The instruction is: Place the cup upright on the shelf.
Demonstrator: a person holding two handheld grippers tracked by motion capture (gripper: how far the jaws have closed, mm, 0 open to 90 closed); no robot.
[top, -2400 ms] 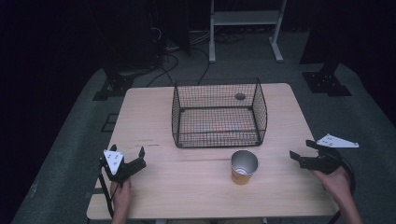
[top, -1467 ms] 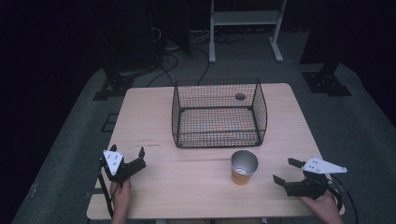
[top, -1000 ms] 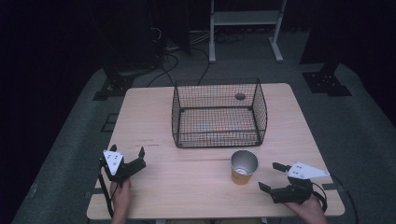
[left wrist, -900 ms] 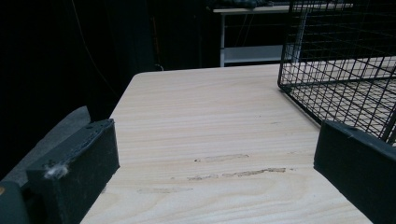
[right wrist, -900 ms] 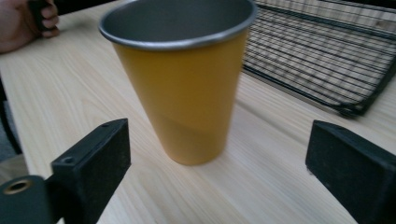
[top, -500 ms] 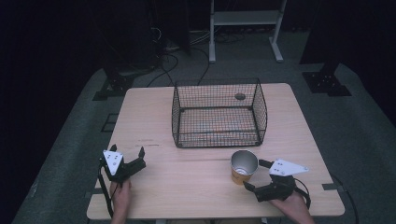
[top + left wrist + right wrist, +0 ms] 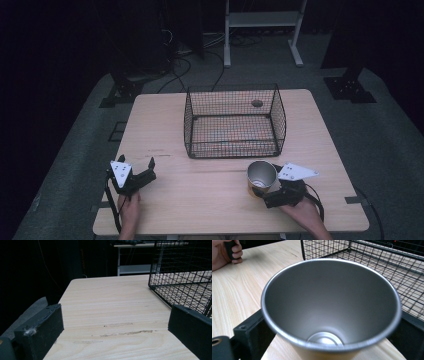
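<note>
Steel cup between the black jaws

The cup (image 7: 332,305) stands upright on the wooden table (image 7: 234,300), its open mouth facing the camera, one jaw at each side of its body. A wire basket (image 7: 387,262) sits just behind; a hand (image 7: 225,252) rests at top left.

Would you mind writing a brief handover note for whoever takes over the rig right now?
Right hand-held gripper: at the table's near right, open jaws on either side of the metal cup; whether they touch it cannot be told.
Left hand-held gripper: open, holding nothing, at the table's near left.
Cup: upright, empty, on the table just in front of the wire basket.
Basket: mid-table, with nothing in it.
Done: the right hand-held gripper is lined up around the cup.
Left: probably close on the cup, lift it and set it in the basket.
</note>
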